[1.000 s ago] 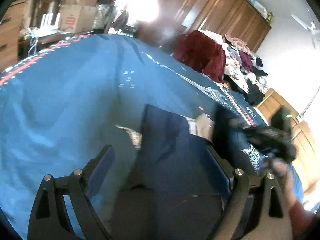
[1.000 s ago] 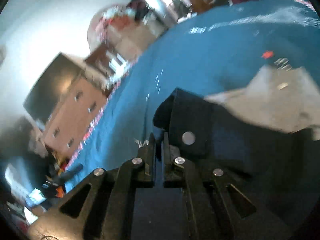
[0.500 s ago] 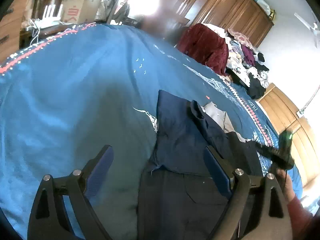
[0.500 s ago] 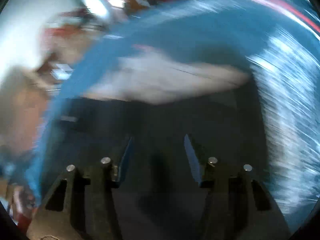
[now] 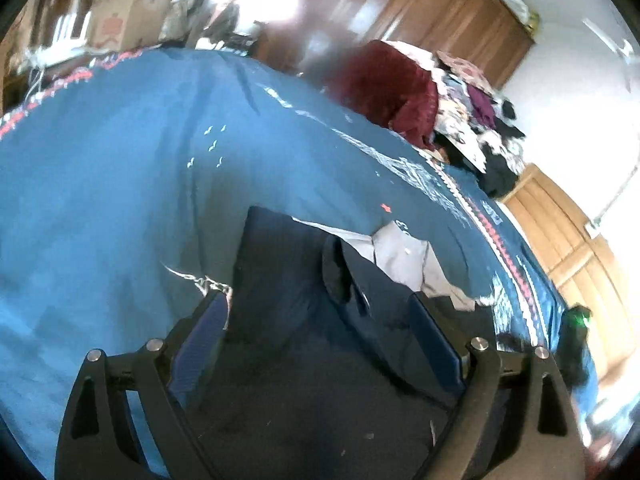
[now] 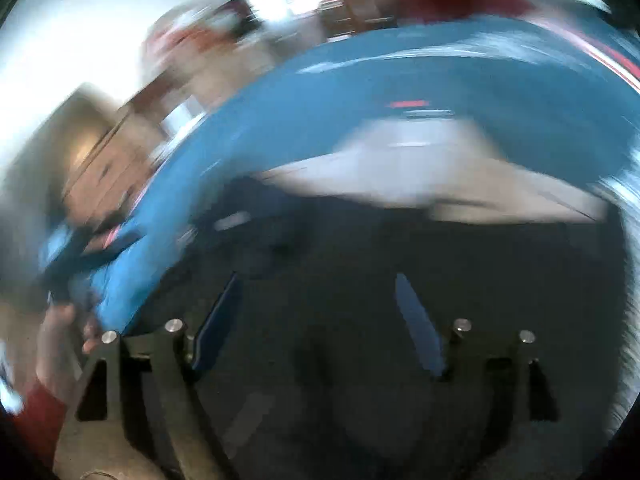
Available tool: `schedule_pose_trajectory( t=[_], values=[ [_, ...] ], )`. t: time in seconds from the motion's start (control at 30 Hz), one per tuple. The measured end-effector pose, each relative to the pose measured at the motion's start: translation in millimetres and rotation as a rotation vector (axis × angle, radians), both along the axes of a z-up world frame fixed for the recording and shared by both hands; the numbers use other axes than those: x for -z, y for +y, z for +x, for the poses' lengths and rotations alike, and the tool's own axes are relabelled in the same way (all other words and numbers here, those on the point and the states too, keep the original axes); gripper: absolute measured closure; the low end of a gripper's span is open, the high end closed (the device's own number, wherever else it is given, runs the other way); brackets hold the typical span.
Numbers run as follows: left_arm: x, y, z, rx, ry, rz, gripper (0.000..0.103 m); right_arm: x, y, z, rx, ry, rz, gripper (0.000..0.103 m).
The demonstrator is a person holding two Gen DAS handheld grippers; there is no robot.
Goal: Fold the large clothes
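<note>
A big blue bedsheet (image 5: 120, 200) is covering the bed and filling most of both views. It is showing small white marks and a red and white border near its edges. Wooden cupboards (image 5: 452, 12) are standing along the wall behind the bed. A heap of clothes (image 5: 460, 112) is sitting on the far side of the bed, with a dark red one (image 5: 384, 88) at the front of the heap.

Dark navy clothes (image 5: 280, 280) are lying flat on the sheet, close to both cameras. A pale grey lining (image 5: 404, 252) is peeking out at the far end of them. A dark fold is sticking up near the middle.

The left gripper (image 5: 318, 332) is hanging just above the navy clothes. Its two fingers are spread wide apart and are gripping nothing. The right gripper (image 6: 320, 316) is also over the dark cloth, and its fingers are wide apart too, with nothing between them. The right wrist view is very blurry. A hand (image 6: 60, 344) with a red sleeve is showing at the left edge of that view.
</note>
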State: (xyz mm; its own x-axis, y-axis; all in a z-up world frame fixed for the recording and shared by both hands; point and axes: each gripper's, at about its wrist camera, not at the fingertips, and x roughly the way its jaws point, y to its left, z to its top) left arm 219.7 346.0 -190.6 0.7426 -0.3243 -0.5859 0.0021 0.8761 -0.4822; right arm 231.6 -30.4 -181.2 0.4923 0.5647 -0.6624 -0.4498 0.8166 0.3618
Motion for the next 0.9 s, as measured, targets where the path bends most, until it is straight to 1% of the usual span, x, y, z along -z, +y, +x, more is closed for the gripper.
schedule_pose_trajectory(
  t=[0.07, 0.1, 0.2, 0.23, 0.27, 0.3, 0.33, 0.37, 0.4, 0.47, 0.5, 0.53, 0.57, 0.6, 0.63, 0.67, 0.7, 0.73, 0.8, 0.83, 0.87, 0.9],
  values=[
    [9.9, 3.7, -1.3, -0.029, 0.008, -0.037, 0.01, 5.1, 43.8, 2.7, -0.061, -0.031, -0.025, 0.025],
    [16.8, 8.3, -6.9, -0.06, 0.022, -0.056, 0.01, 8.1, 66.1, 7.6, -0.096, -0.032, -0.032, 0.025],
    [28.4, 15.7, -23.8, -0.1, 0.041, -0.049, 0.011, 16.5, 112.5, 18.1, -0.119, -0.07, -0.111, 0.025],
    [31.1, 19.4, -32.8, -0.114, 0.047, -0.038, 0.011, 20.8, 125.6, 22.7, -0.104, -0.082, -0.163, 0.026],
    [32.6, 21.6, -37.6, -0.118, 0.048, -0.036, 0.01, 24.1, 129.5, 27.0, -0.088, -0.083, -0.197, 0.03],
    [34.2, 24.8, -44.3, -0.124, 0.051, -0.032, 0.01, 31.5, 134.8, 33.6, -0.068, -0.071, -0.229, 0.052],
    [35.3, 26.1, -47.5, -0.125, 0.053, -0.026, 0.011, 34.0, 129.7, 38.2, -0.051, -0.057, -0.232, 0.066],
    [35.3, 26.3, -49.9, -0.124, 0.053, -0.017, 0.011, 31.6, 116.9, 40.4, -0.047, -0.034, -0.197, 0.084],
    [35.0, 27.0, -52.3, -0.122, 0.051, -0.009, 0.011, 26.7, 110.3, 34.6, -0.039, -0.035, -0.16, 0.086],
    [31.3, 28.4, -56.7, -0.111, 0.037, -0.002, 0.01, 13.8, 109.6, 14.2, -0.054, -0.081, -0.124, 0.087],
    [28.5, 30.4, -59.4, -0.113, 0.022, 0.0, 0.01, 13.5, 114.4, 11.3, -0.083, -0.079, -0.108, 0.087],
    [26.0, 31.8, -61.3, -0.118, 0.009, -0.001, 0.01, 19.2, 123.0, 7.3, -0.123, -0.067, -0.116, 0.087],
    [23.5, 35.1, -64.6, -0.126, -0.009, -0.007, 0.01, 28.0, 130.8, 7.8, -0.145, -0.048, -0.129, 0.076],
    [21.3, 35.6, -65.0, -0.131, -0.019, -0.01, 0.01, 41.9, 139.1, 10.6, -0.177, -0.003, -0.141, 0.057],
    [18.4, 35.7, -65.8, -0.136, -0.033, -0.011, 0.01, 52.1, 141.0, 13.2, -0.19, 0.032, -0.139, 0.057],
    [16.0, 34.0, -65.7, -0.134, -0.04, 0.002, 0.01, 52.2, 138.0, 14.0, -0.18, 0.034, -0.116, 0.057],
    [15.0, 31.7, -64.4, -0.122, -0.036, 0.014, 0.01, 46.2, 131.8, 14.7, -0.17, 0.043, -0.094, 0.055],
    [14.7, 29.0, -63.4, -0.107, -0.031, 0.022, 0.01, 34.9, 120.7, 10.7, -0.152, 0.03, -0.072, 0.053],
    [15.6, 21.2, -62.5, -0.068, -0.025, 0.056, 0.01, 13.8, 94.6, -1.3, -0.108, -0.042, -0.053, 0.037],
    [16.9, 17.1, -61.5, -0.052, -0.019, 0.071, 0.01, 5.0, 72.1, -8.9, -0.062, -0.075, -0.046, 0.033],
    [19.4, 10.1, -57.5, -0.02, -0.008, 0.082, 0.01, 0.2, 56.6, -9.4, -0.023, -0.088, -0.044, 0.031],
    [20.6, 2.4, -52.3, 0.012, -0.003, 0.09, 0.01, -0.8, 29.3, -15.4, 0.036, -0.097, -0.058, 0.031]
  ],
)
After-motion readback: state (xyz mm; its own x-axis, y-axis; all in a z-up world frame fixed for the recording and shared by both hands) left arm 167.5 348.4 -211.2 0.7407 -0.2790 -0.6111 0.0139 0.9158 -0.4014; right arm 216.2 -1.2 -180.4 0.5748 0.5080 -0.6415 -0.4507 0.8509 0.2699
